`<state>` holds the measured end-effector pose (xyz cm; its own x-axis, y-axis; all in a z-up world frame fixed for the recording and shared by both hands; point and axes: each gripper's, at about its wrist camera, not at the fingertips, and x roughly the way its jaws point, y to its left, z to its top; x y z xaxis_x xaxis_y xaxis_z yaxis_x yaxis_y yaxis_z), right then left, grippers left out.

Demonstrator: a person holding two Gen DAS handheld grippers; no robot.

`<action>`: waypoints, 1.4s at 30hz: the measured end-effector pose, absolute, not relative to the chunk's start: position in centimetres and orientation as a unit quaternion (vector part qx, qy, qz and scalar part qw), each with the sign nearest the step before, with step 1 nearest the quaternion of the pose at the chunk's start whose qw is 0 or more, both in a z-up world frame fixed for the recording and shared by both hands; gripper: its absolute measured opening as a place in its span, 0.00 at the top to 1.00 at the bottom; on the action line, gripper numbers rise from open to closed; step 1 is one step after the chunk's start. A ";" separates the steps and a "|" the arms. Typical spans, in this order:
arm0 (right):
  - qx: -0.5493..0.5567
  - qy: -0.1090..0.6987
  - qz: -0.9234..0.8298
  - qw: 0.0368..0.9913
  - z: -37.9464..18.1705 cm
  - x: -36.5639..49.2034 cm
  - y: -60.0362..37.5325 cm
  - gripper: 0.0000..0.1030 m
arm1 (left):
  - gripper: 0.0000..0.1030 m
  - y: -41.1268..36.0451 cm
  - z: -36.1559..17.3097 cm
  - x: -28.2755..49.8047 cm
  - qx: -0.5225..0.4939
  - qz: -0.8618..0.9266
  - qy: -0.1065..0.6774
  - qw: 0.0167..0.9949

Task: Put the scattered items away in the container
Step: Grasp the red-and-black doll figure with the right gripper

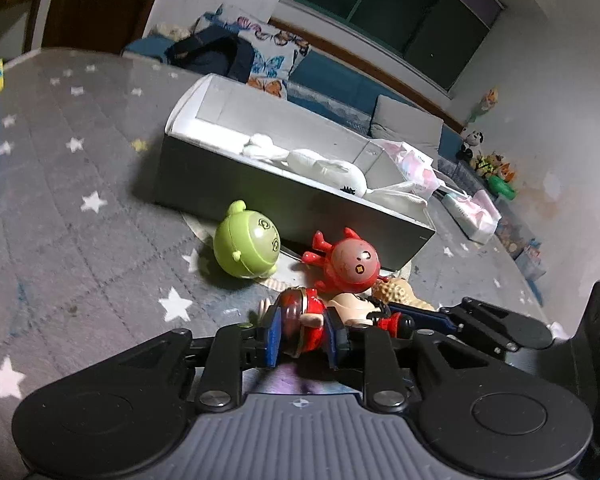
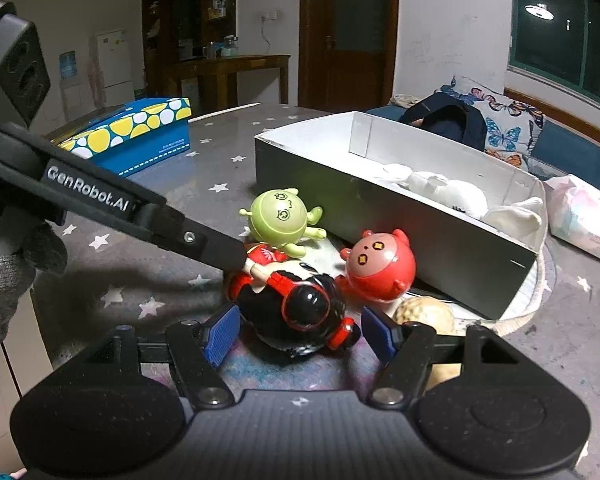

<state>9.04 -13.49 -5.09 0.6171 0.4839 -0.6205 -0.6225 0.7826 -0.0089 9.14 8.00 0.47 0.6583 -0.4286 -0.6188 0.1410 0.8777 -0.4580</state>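
A red-and-black doll figure (image 1: 306,324) lies on the star-patterned table. My left gripper (image 1: 302,338) is shut on its red body; its arm reaches in from the left in the right wrist view (image 2: 140,212). My right gripper (image 2: 296,330) is open, its blue pads on either side of the doll's black head (image 2: 304,308), apart from it. A green round toy (image 1: 246,246) (image 2: 280,220) and a red round toy (image 1: 350,264) (image 2: 382,270) lie just beyond. The grey open box (image 1: 284,200) (image 2: 420,236) behind them holds white soft toys (image 1: 328,166).
A tan bumpy ball (image 2: 426,314) lies by my right finger. A blue and yellow box (image 2: 140,132) stands at the far left of the table. A pink-white pack (image 2: 584,216) lies right of the grey box. A sofa with cushions stands behind the table.
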 end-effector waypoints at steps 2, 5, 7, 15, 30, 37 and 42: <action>-0.113 0.310 0.312 0.891 -5.2 9.2 -13.3 0.33 | 0.73 8.2 0.3 9.3 -0.197 -0.163 0.380 0.889; -0.114 0.312 0.316 0.889 -5.3 9.3 -13.1 0.33 | 0.70 8.6 0.2 9.4 -0.208 -0.171 0.378 0.886; -0.116 0.312 0.315 0.889 -5.3 9.3 -13.0 0.33 | 0.70 8.8 0.1 9.6 -0.217 -0.173 0.378 0.883; -0.123 0.316 0.316 0.886 -5.2 8.9 -13.1 0.35 | 0.67 9.2 -0.5 9.6 -0.258 -0.163 0.378 0.874; -0.126 0.320 0.320 0.883 -5.5 8.6 -13.2 0.38 | 0.67 9.9 -2.1 9.8 -0.352 -0.145 0.394 0.837; -0.114 0.316 0.316 0.887 -5.8 9.1 -12.9 0.44 | 0.67 10.2 -2.6 9.9 -0.385 -0.132 0.391 0.825; -0.110 0.316 0.315 0.888 -6.0 9.1 -12.9 0.47 | 0.65 10.1 -2.8 10.2 -0.399 -0.128 0.387 0.821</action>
